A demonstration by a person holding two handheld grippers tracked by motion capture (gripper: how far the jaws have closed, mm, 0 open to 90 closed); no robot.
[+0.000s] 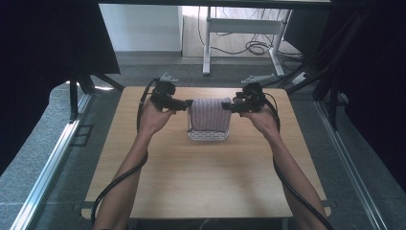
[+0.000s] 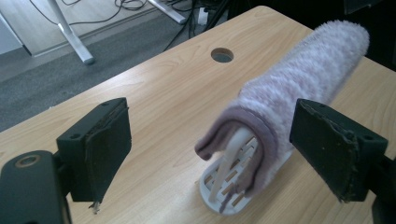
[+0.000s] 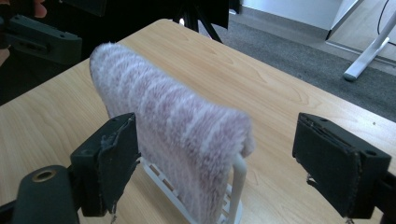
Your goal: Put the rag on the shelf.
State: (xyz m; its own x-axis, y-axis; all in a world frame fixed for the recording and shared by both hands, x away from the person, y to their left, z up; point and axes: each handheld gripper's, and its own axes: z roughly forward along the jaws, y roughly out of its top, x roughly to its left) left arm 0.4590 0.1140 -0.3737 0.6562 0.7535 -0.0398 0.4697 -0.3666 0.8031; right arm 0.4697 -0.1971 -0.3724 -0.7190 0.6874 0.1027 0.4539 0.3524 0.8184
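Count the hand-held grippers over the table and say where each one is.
2. The left hand-held gripper is at the left end of the towel draped on the white rack; the right hand-held gripper at its right end.

You are looking at a scene with no readable text: no label, brand, number or sign is showing on anything in the three views.

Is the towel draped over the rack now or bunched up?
Draped. The towel hangs smoothly over the white rack's top bar, falling down both sides; both grippers' jaws stand open beside it.
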